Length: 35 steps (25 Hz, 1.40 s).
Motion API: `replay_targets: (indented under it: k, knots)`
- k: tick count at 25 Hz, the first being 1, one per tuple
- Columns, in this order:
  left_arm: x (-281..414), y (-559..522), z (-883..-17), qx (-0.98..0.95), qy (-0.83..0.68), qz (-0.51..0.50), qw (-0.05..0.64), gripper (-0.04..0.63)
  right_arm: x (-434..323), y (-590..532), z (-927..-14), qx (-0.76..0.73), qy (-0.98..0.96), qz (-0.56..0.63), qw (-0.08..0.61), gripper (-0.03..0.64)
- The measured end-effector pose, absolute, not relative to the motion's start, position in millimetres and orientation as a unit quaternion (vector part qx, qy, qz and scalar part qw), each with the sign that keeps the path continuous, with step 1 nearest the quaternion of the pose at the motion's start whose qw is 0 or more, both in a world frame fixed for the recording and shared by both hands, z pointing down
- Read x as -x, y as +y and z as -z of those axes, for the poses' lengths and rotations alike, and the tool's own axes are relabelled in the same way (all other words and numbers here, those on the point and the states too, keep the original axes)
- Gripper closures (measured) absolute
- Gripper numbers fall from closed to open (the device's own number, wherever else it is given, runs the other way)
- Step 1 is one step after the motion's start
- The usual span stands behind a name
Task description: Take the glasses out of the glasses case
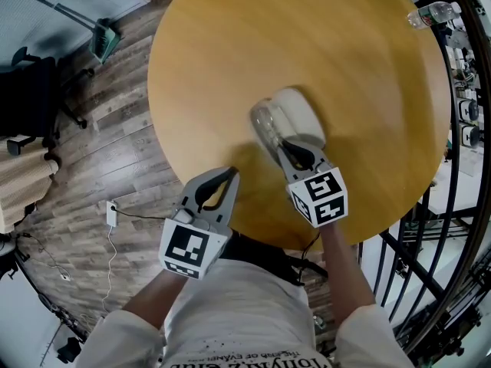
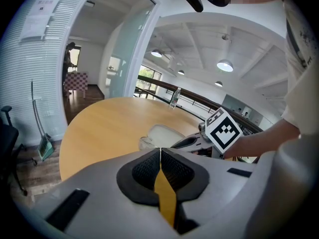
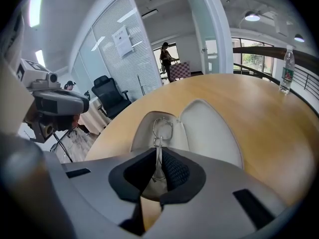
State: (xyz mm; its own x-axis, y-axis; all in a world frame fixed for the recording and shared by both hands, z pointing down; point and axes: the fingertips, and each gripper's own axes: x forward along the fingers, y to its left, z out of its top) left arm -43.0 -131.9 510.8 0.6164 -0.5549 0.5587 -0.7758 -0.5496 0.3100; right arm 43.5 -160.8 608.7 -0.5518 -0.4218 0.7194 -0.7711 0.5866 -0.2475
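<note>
So, my right gripper (image 3: 158, 151) has its jaws pinched on the thin wire frame of the glasses (image 3: 162, 128). They're right ahead of its tips, over the left half of the open glasses case (image 3: 212, 128), and the white lid lies flat just right of the jaws. The case sits on the round wooden table (image 1: 230, 52). My left gripper (image 2: 160, 151) has its jaws pressed together on nothing, hanging at the table's near edge, left of the other claw and clear of the case. A water bottle (image 3: 285, 68) stands far beyond both.

Left gripper (image 1: 229, 176) – jaws together, empty; right gripper (image 1: 282, 142) further forward – jaws pinching glasses (image 3: 162, 127).
</note>
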Motion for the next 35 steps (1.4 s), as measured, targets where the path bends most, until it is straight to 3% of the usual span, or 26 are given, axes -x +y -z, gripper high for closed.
replay_targets:
  k: [20, 35]
  knots:
    - [52, -132, -512, -0.852, -0.396, -0.201, 0.277, 0.566, -34, -163, -622, -0.294, -0.829, -0.304, 0.366, 0.588]
    - [54, -131, -509, -0.853, -0.396, -0.199, 0.276, 0.566, -40, -166, -612, -0.301, -0.824, -0.331, 0.347, 0.589]
